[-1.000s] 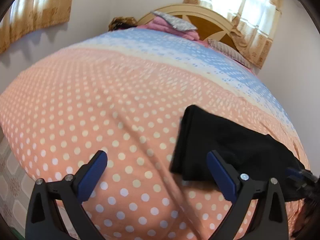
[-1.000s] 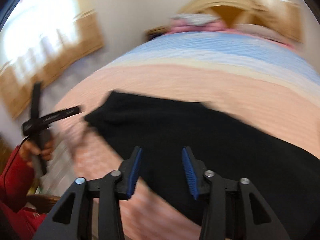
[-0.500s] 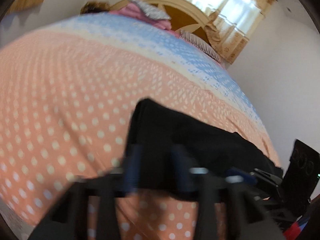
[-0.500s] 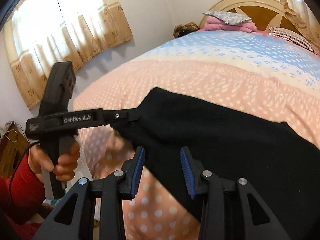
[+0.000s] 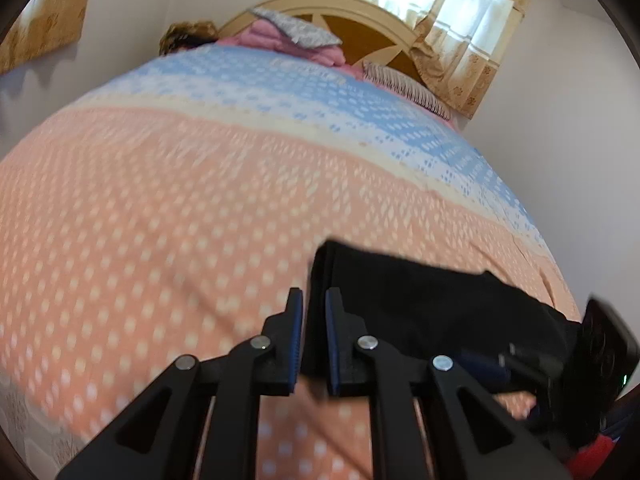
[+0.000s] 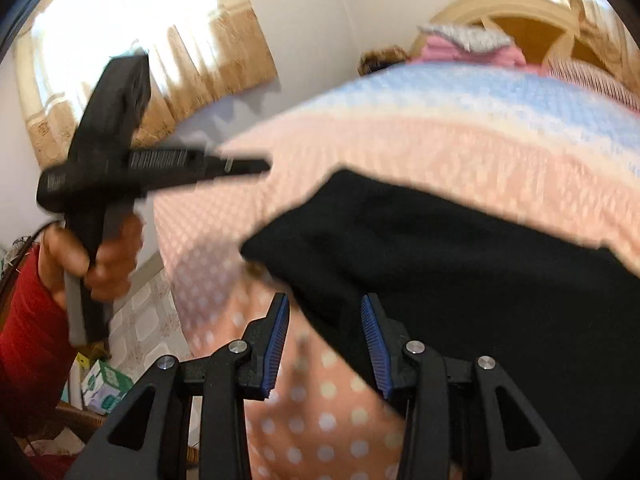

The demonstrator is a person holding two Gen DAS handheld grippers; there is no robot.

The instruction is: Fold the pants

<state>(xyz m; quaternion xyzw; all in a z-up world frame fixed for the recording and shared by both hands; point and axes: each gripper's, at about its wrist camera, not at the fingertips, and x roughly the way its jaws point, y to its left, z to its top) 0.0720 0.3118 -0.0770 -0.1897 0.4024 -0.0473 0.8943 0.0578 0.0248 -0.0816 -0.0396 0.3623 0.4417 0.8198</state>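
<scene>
On the bed [image 5: 168, 208], the pants [image 6: 460, 264] lie folded; left hand-held gripper [image 5: 310, 320] nearly together and empty, right hand-held gripper [image 6: 326, 340] apart (likely regrasping next).

Daylight pours through the curtained windows [image 5: 472, 12] [image 6: 132, 36], which blow out to white glare, and it leaves the room bright with soft shadows on the wall under the curtains. Both fisheye views bow the bed [image 5: 200, 200] into a dome and darken to a black ring at the corners. Motion blur smears the bedspread dots in both views, worst in the right wrist view, where the left gripper [image 6: 256, 166] and the edge of the pants [image 6: 440, 248] are streaked, while each camera's own fingers stay fairly sharp.
</scene>
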